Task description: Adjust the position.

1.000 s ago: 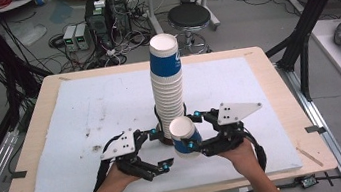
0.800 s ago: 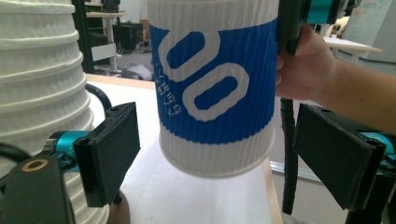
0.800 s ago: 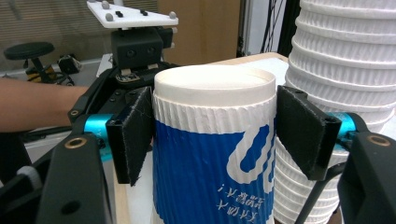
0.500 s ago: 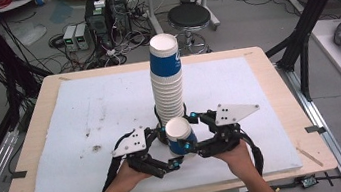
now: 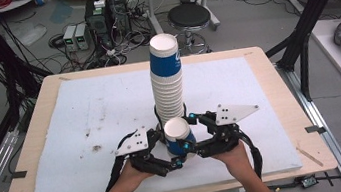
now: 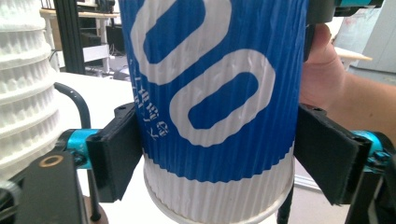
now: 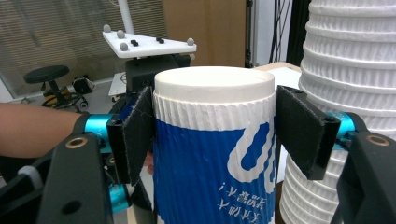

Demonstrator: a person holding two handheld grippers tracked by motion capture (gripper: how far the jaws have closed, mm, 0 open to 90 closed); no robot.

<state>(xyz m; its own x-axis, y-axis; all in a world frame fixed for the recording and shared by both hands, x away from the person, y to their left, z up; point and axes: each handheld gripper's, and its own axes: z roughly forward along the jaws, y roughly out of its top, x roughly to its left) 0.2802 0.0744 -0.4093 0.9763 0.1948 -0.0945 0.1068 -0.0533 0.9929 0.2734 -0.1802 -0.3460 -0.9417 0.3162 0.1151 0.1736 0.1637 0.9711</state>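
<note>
Covering a wooden table (image 5: 266, 70), stained white mat (image 5: 86, 123), cable-strewn floor (image 5: 101, 45)

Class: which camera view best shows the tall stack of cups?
The high view: the tall stack of cups stands whole on the table. The left gripper view and right gripper view catch just ribbed edges.

Cup (image 5: 179, 136): blue w/ white looping logo, white ribbed band at base, white rim. Stack of cups (image 5: 167, 84) at its 12 o'clock: top one blue/white, rest white ribbed. Pads (image 7: 136, 133) black, teal fittings. Mat (image 5: 71, 120) white, dark specks at 9 o'clock.
</note>
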